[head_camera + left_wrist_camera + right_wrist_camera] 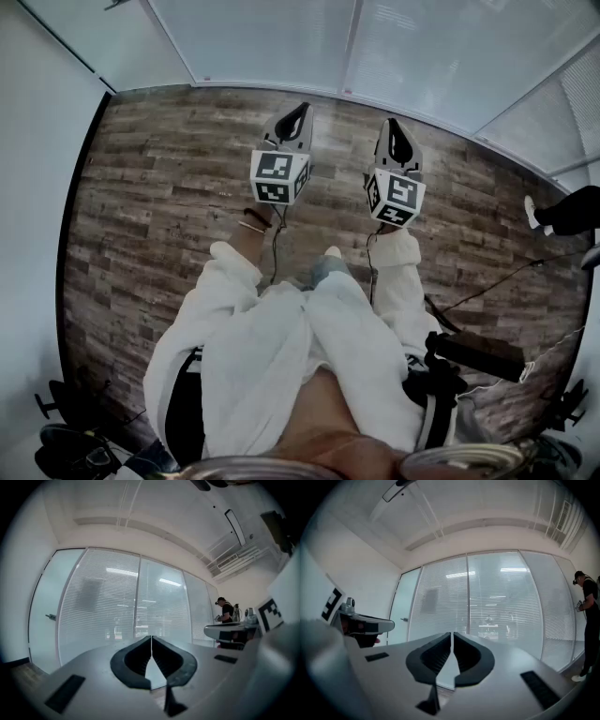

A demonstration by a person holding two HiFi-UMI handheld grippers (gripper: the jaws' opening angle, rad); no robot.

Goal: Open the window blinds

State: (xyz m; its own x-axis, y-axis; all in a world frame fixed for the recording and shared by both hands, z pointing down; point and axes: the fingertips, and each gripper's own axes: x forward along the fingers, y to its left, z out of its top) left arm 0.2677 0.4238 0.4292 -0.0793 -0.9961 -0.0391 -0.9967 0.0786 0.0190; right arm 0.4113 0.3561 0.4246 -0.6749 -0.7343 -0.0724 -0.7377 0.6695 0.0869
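The window blinds (117, 606) (497, 602) hang over a row of tall glass panels ahead, their slats lowered and partly see-through. In the head view the blinds (281, 37) run along the top, beyond the wooden floor. My left gripper (296, 116) (151, 638) is held level, some way short of the blinds, shut with nothing between its jaws. My right gripper (396, 137) (452, 634) is level beside it, also shut and empty. Both point at the window, side by side.
A wood-plank floor (159, 206) lies between me and the window. A frosted glass door (44, 616) with a handle stands left of the blinds. A person (587, 620) stands at the right by the window; that person's foot (534, 214) shows at the right.
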